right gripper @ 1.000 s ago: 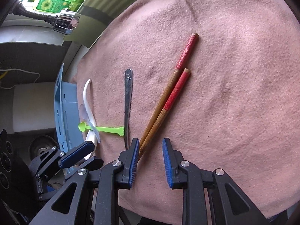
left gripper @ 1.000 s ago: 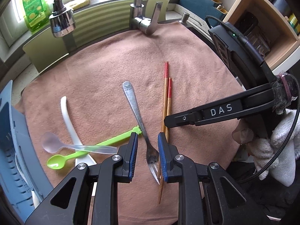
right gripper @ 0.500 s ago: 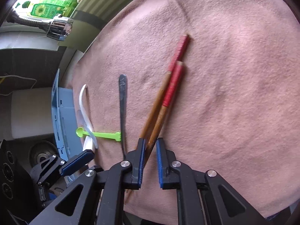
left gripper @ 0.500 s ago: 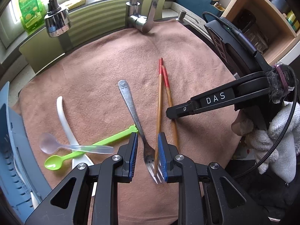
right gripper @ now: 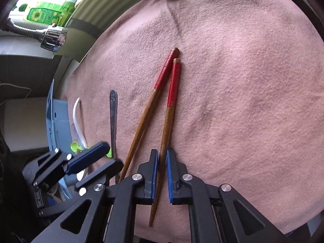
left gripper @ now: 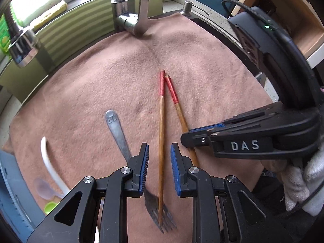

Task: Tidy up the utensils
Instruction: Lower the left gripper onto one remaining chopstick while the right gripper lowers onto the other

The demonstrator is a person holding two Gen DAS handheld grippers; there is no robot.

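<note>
right gripper (right gripper: 161,162): pinching right chopstick (right gripper: 169,113) at near end | left gripper (left gripper: 159,158): spread, straddling left chopstick (left gripper: 161,133), untouched | both lie near-to-far on brown cloth (left gripper: 202,70), red ends far, tip over fork (left gripper: 121,137) tines

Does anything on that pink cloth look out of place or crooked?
Yes. The two chopsticks no longer lie as a neat pair: they touch at their red ends and splay apart toward the camera. The left chopstick lies across the fork, its tip resting on the tines. The right chopstick sits pinched in the right gripper.
</note>
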